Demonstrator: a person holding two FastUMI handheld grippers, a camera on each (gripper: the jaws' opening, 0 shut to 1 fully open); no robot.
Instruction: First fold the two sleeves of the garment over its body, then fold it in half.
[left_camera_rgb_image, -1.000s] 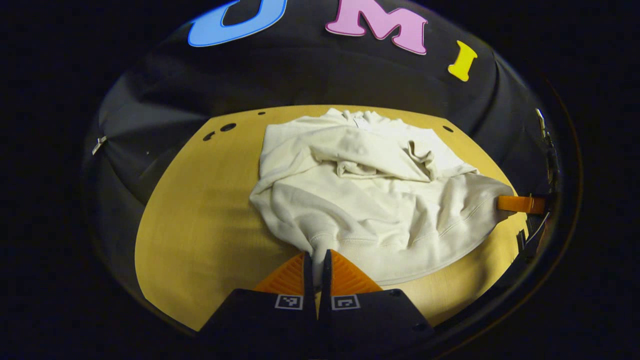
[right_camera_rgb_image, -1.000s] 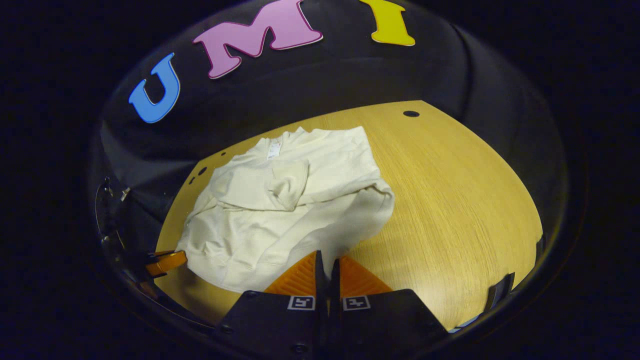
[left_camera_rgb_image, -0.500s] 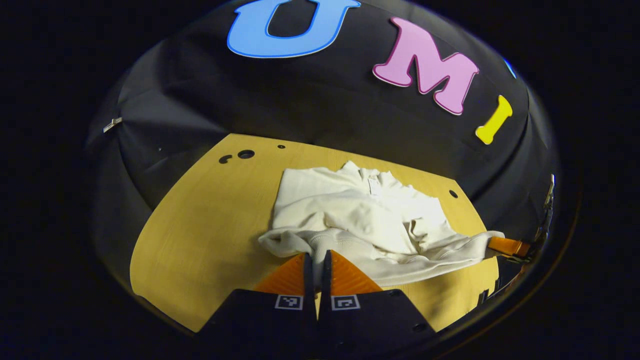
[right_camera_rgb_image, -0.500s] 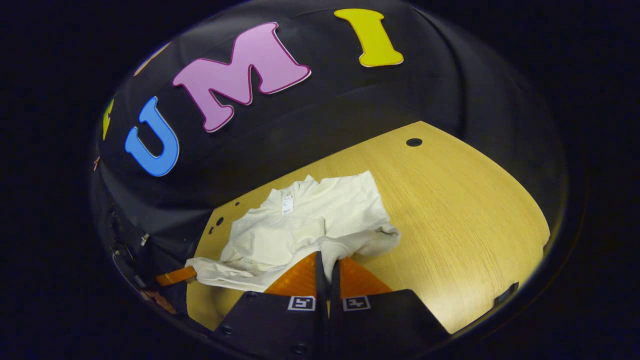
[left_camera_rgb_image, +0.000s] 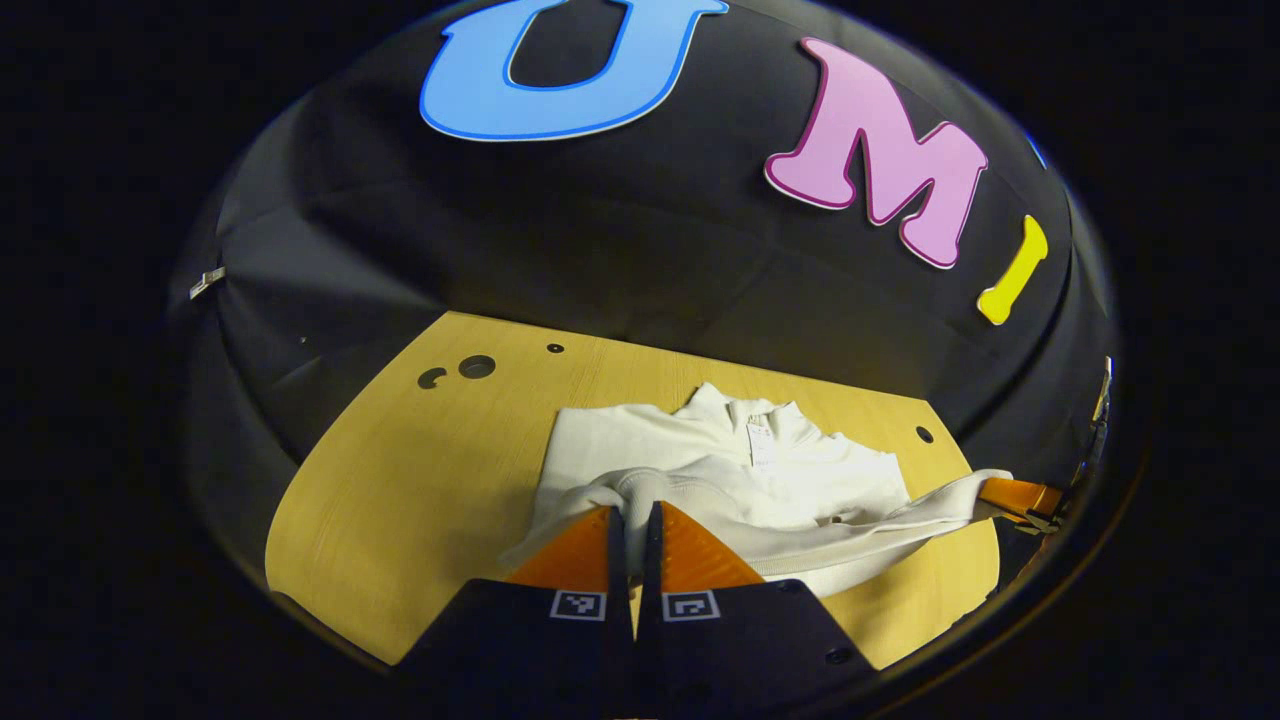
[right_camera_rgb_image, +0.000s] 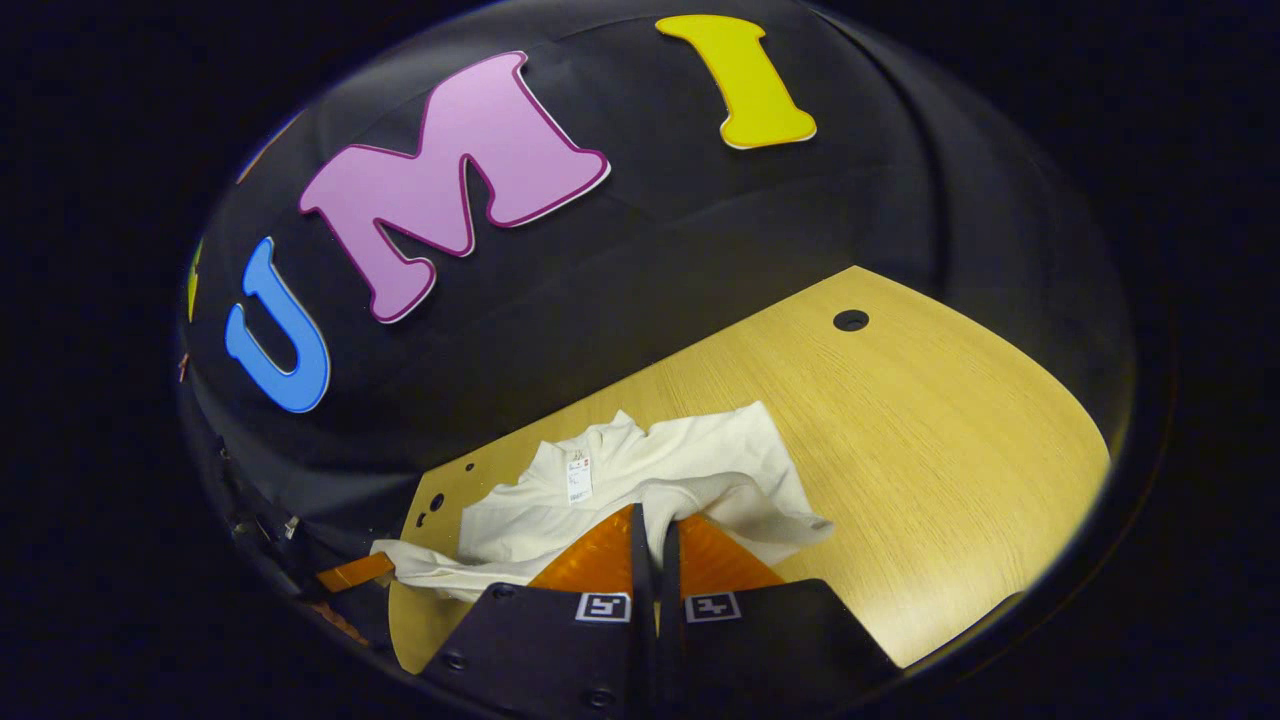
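Carried farther toward the collar than a second ago, the hem of the cream garment (left_camera_rgb_image: 740, 490) now covers most of the body, and the folded-in sleeves seen earlier are hidden beneath it. On the left of the scene, the left gripper (left_camera_rgb_image: 632, 520) has its two fingers pressed together on the ribbed hem corner, held just above the wooden tabletop (left_camera_rgb_image: 400, 480). The lifted hem runs in a taut band across to the right gripper (left_camera_rgb_image: 1015, 495), seen at the far right of the left gripper view. In the right gripper view, the right gripper (right_camera_rgb_image: 655, 535) is likewise clamped tight on the opposite hem corner, cloth bunched between its fingers. The garment (right_camera_rgb_image: 680, 470) lies near the back edge of the tabletop (right_camera_rgb_image: 920, 450), its collar and neck tag (right_camera_rgb_image: 578, 480) facing the booth wall. Small round holes dot the tabletop's far corners.
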